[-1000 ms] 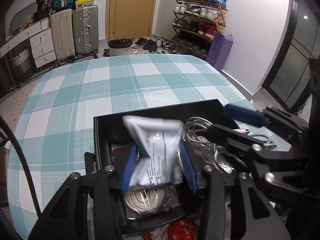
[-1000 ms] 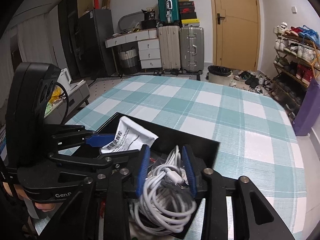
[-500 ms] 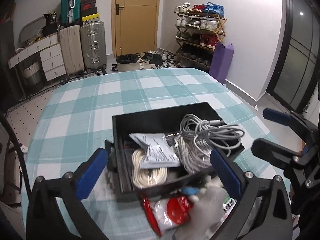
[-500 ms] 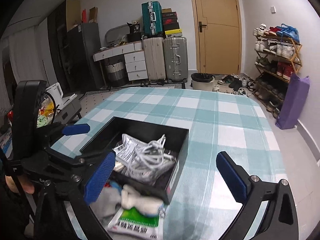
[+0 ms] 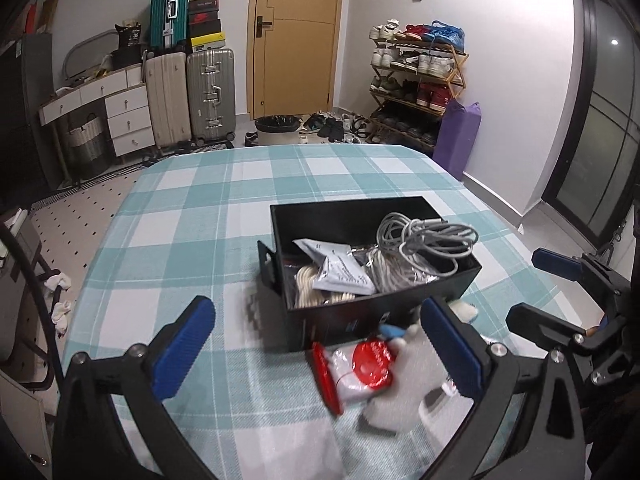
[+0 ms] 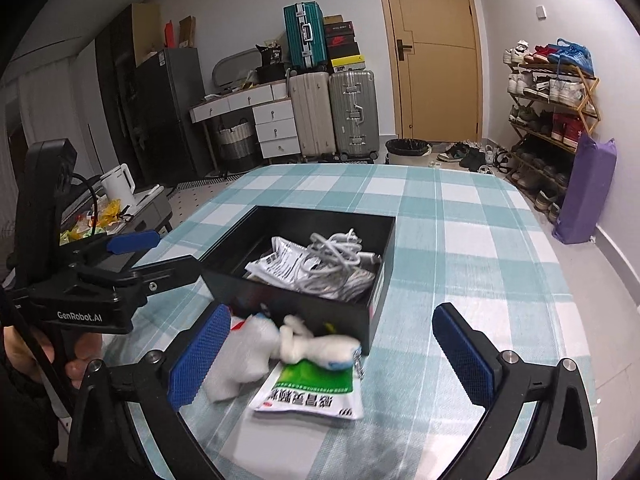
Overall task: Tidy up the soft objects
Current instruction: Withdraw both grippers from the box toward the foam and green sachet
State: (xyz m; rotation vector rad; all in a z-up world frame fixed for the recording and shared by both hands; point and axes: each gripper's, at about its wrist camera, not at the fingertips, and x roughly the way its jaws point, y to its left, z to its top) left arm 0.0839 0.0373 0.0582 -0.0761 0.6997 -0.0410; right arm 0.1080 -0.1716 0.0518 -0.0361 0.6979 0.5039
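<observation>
Beyond the checked tablecloth (image 5: 192, 240): 3 suitcases (image 5: 188, 96), shoe rack (image 5: 420, 80), yellow door (image 5: 296, 36), possibly a kettle (image 6: 118, 184).

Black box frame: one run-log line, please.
left gripper: open, empty | right gripper: open, empty | black box: cables, packets inside | loose soft items: on table

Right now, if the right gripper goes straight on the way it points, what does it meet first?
Probably the white soft toy and green packet lying between the open right gripper and the black box; depth is unclear.

Suitcases (image 5: 190, 96), shoe rack (image 5: 418, 84), wooden door (image 5: 296, 36)
</observation>
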